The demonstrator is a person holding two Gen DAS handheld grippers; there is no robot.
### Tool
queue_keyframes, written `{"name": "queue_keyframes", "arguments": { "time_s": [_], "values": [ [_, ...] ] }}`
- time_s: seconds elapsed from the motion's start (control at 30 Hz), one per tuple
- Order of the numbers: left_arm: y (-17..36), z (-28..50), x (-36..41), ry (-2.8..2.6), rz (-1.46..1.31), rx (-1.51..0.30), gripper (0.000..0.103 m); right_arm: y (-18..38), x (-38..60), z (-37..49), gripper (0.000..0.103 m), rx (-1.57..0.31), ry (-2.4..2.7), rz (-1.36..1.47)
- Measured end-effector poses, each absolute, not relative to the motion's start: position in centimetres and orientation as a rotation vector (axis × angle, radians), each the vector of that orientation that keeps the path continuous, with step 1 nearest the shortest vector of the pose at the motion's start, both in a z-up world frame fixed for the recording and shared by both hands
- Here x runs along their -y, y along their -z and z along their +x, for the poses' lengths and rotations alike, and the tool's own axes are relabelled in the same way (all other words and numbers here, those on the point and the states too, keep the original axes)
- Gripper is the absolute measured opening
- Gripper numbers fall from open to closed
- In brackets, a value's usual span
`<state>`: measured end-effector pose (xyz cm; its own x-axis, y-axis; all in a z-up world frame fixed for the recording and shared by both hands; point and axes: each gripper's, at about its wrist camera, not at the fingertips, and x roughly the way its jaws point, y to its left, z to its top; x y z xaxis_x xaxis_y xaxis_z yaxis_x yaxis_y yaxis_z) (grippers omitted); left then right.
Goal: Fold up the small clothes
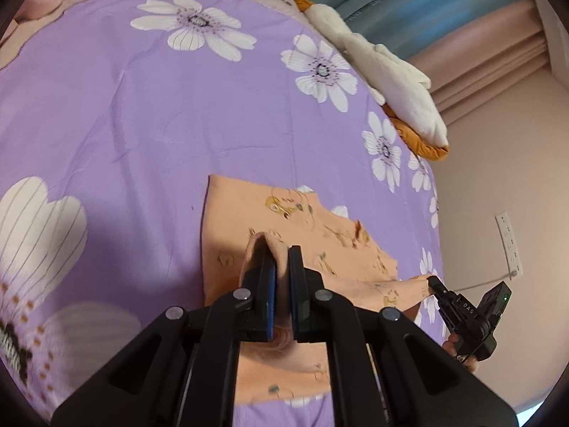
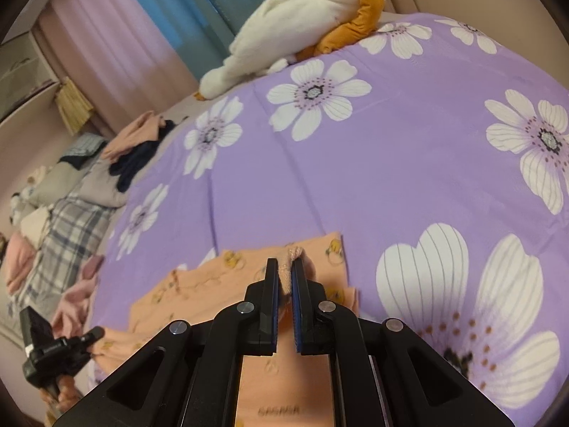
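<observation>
Bed: purple bedsheet printed with large white flowers [image 1: 142, 124], carrying the garment near its front edge
Garment: small peach cotton garment with a yellow cartoon print [image 1: 284, 213], part flat, front edge lifted at two spots
Left tool [image 1: 281, 259]: clamped on a bunched fold of the cloth
Right tool [image 2: 281, 274]: clamped on a lace-trimmed edge
Risk: thin cloth could slip from either pinch if the tools pull apart; uneven lift would likely skew the fold

I see a purple bedcover [image 2: 355, 163] with white flowers. A white and orange plush toy [image 2: 295, 32] lies at its far edge, near pink curtains [image 2: 117, 46]. Clothes pile [image 2: 135, 146] beside.
</observation>
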<state>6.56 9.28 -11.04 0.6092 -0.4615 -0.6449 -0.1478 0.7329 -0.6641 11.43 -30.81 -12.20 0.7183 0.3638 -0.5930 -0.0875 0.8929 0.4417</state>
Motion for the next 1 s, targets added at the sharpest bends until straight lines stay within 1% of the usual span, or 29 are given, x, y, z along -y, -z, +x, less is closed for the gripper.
{"name": "queue_keyframes", "arguments": {
  "time_s": [0.23, 0.7, 0.93, 1.0],
  "values": [
    [12.7, 9.8, -9.4, 0.184, -0.754, -0.957, 0.006, 13.8, 30.3, 14.5, 0.008, -0.787, -0.209, 0.423],
    [15.8, 13.6, -10.4, 0.112, -0.780, -1.005, 0.007, 16.9, 29.4, 18.6, 0.008, -0.909, -0.154, 0.399],
    [16.0, 14.2, -10.9, 0.102, -0.838, -1.005, 0.007, 15.9, 29.1, 18.6, 0.008, -0.905, -0.158, 0.340],
    [15.1, 13.7, -11.1, 0.083, -0.825, -0.982, 0.012, 14.9, 29.0, 18.2, 0.008, -0.879, -0.156, 0.313]
  ]
}}
